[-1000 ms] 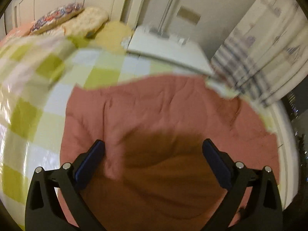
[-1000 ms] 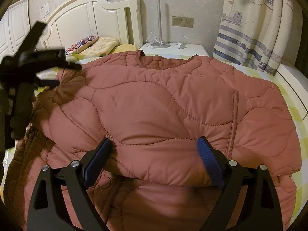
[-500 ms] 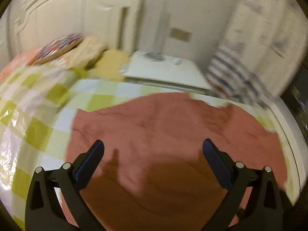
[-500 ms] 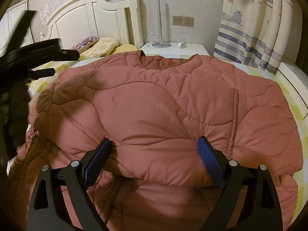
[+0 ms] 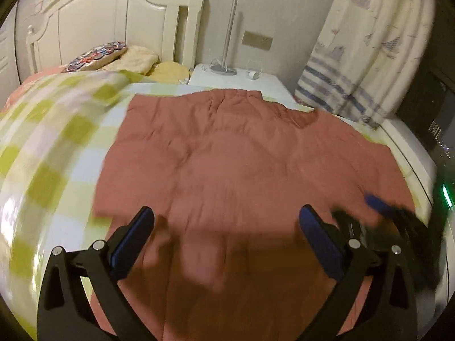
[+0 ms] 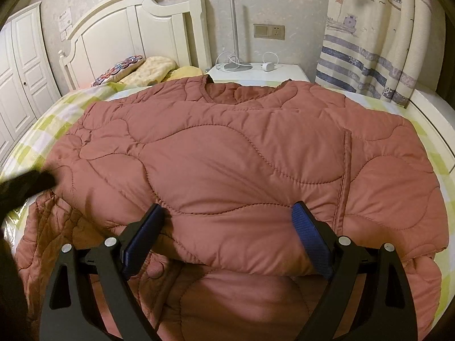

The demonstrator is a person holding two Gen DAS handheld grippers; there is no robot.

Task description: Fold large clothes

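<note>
A large quilted, rust-pink jacket [image 6: 241, 156] lies spread on the bed, collar toward the headboard, its lower part folded up over itself. In the left wrist view the jacket [image 5: 227, 147] is blurred. My right gripper [image 6: 227, 210] stands open at the near folded edge, with the fold bulging between its blue pads [image 6: 311, 244]. My left gripper [image 5: 224, 216] is open above the jacket's near left part, with nothing gripped. The left gripper [image 6: 25, 184] is a dark blur at the left edge of the right wrist view. At the right of the left wrist view, blurred, is the right gripper [image 5: 392, 213].
The bed has a green-and-white checked sheet [image 5: 57, 142], pillows [image 6: 136, 68] and a white headboard [image 6: 128, 28]. Behind the jacket stands a white nightstand [image 6: 284, 71] with a lamp base and cables. A striped curtain [image 6: 369, 42] hangs at the right, a wardrobe [image 6: 17, 71] at the left.
My left gripper swung from the jacket's upper left side down to its near left edge, staying open. The jacket's left side now lies flatter. The right gripper has not moved.
</note>
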